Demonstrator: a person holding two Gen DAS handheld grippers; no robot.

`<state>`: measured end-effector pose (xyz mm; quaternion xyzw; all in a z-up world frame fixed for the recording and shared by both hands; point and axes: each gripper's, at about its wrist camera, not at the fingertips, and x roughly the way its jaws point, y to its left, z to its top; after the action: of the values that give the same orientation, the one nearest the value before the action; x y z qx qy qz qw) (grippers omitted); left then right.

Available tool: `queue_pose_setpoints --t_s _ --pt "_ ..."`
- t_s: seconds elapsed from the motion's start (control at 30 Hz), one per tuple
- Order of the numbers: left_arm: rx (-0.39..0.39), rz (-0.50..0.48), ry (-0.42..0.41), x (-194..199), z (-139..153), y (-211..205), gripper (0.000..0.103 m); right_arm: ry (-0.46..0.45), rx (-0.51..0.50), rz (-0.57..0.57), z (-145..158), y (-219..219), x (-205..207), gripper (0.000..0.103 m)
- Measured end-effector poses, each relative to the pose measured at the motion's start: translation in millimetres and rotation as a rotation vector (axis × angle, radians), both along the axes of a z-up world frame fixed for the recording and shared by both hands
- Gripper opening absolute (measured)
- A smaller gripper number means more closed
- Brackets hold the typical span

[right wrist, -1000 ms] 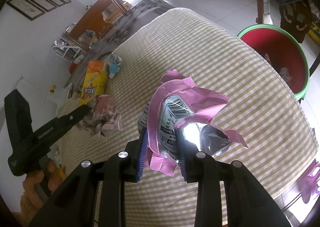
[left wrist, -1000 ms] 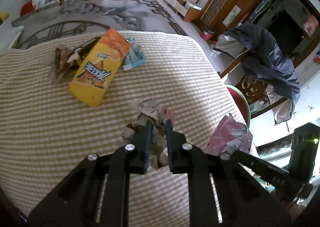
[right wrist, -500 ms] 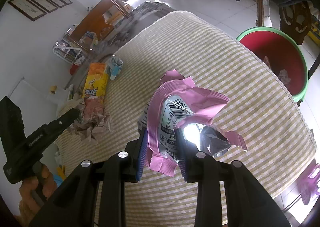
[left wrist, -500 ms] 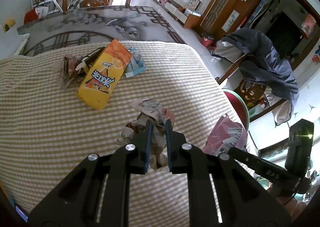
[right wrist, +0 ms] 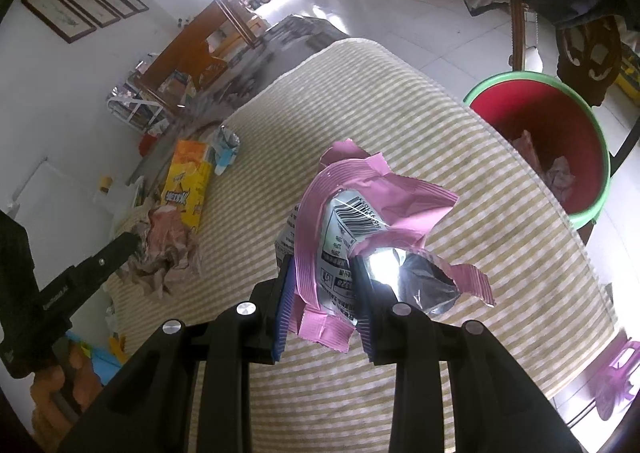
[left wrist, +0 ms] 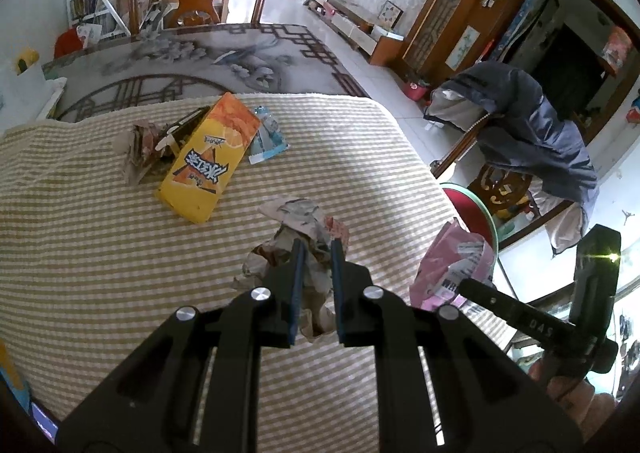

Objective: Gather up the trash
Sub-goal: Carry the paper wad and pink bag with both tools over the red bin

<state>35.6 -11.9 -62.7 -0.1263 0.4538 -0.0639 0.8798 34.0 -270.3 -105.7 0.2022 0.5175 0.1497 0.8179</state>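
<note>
The pink wrapper (right wrist: 352, 237) is held in the right gripper (right wrist: 324, 293), whose jaws are narrow and press on its lower part; its torn mouth with the silver inside opens toward the right of this view. The wrapper hangs above the striped cloth of the table (right wrist: 460, 181), close to the table edge. Beyond that edge, up and to the right of the wrapper, stands the red bin (right wrist: 560, 141) with a green rim, on the floor and lower than the table top; some trash is already lying in it. So I judge that the coming move for this hand is a short carry outward over the edge, then a release above the bin.

The crumpled paper (left wrist: 304, 225) is pinched in the left gripper (left wrist: 316, 277), with the jaws almost fully together. In the left wrist view the bin (left wrist: 476, 209) shows only as a sliver past the right table edge, beyond the pink wrapper (left wrist: 452, 265), so the right hand is nearer to it.

Farther on the table lie an orange carton (left wrist: 208, 157), a small blue wrapper (left wrist: 268, 137) and more crumpled scraps (left wrist: 144, 145), not yet collected.
</note>
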Motion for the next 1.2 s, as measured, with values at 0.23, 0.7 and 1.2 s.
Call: queue_pose_setpoints --t_s 0.23,0.7,1.2 --pt "-0.017 0.019 -0.014 7 7 -10 0.013 -0.021 -0.016 0.02 7 -15 14 0.029" --pt "-0.039 -0.017 -0.043 48 24 -87 0.013 -0.058 -0.024 -0.001 16 -90 57 0.03" --pt "-0.088 -0.187 -0.013 109 14 -214 0.013 -0.017 -0.035 -0.106 1 -197 84 0.03"
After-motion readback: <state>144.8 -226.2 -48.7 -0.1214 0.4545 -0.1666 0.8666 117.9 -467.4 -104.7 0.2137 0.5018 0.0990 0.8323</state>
